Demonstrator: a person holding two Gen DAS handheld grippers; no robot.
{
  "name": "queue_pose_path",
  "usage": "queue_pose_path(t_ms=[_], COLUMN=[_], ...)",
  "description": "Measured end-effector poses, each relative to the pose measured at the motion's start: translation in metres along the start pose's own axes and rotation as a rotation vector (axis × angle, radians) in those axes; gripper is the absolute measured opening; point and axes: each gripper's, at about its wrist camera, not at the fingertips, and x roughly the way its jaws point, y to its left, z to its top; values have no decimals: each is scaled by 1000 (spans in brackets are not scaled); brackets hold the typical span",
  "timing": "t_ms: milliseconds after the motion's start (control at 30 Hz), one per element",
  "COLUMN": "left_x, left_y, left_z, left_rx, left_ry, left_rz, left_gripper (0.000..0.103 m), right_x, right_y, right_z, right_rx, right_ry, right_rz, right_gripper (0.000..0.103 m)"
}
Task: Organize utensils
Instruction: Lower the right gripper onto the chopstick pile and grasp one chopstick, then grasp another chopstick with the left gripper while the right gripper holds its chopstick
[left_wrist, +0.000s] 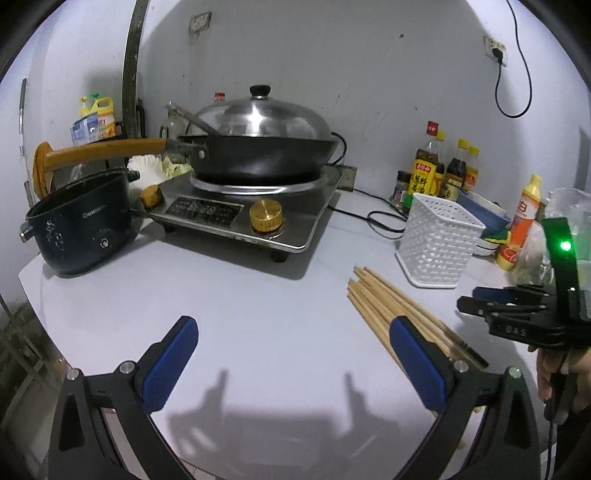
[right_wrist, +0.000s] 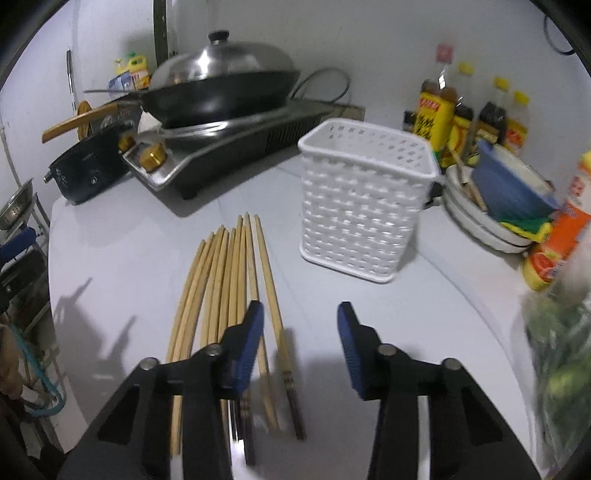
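Observation:
Several wooden chopsticks (right_wrist: 229, 280) lie side by side on the white counter, also seen in the left wrist view (left_wrist: 402, 314). A white perforated utensil basket (right_wrist: 365, 199) stands upright just beyond them, right of their tips; it also shows in the left wrist view (left_wrist: 439, 240). My right gripper (right_wrist: 301, 325) is open and empty, low over the counter, its left finger over the right side of the chopstick bundle. It appears in the left wrist view (left_wrist: 513, 310) at the right. My left gripper (left_wrist: 291, 347) is open and empty over bare counter, left of the chopsticks.
An induction cooker (left_wrist: 251, 218) with a lidded wok (left_wrist: 258, 147) stands at the back. A dark electric pot (left_wrist: 81, 229) sits at the left edge. Sauce bottles (right_wrist: 458, 110), stacked plates (right_wrist: 491, 214), an orange bottle (right_wrist: 565, 236) and bagged greens (right_wrist: 561, 365) crowd the right.

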Motion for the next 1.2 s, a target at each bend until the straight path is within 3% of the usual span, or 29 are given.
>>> queue_pose_path(t_ms=[333,500,967,1200], left_x=[25,35,71,86], left_y=[1,-12,-78,-90], left_z=[-4,-8,-28,-36], left_rx=[11,39,186,247], left_ry=[65,93,223,276], left_rz=[-4,-11,-35,40], left_gripper=[103,103,103,103], right_x=[56,60,-22,-47], right_y=[14,21,5,-18], right_z=[8,5,-11,-20], right_rx=[-12,-49,-69,-53], right_ry=[105,107,-49,-102], right_rz=[49,56,117,104], right_gripper=[19,6,6,6])
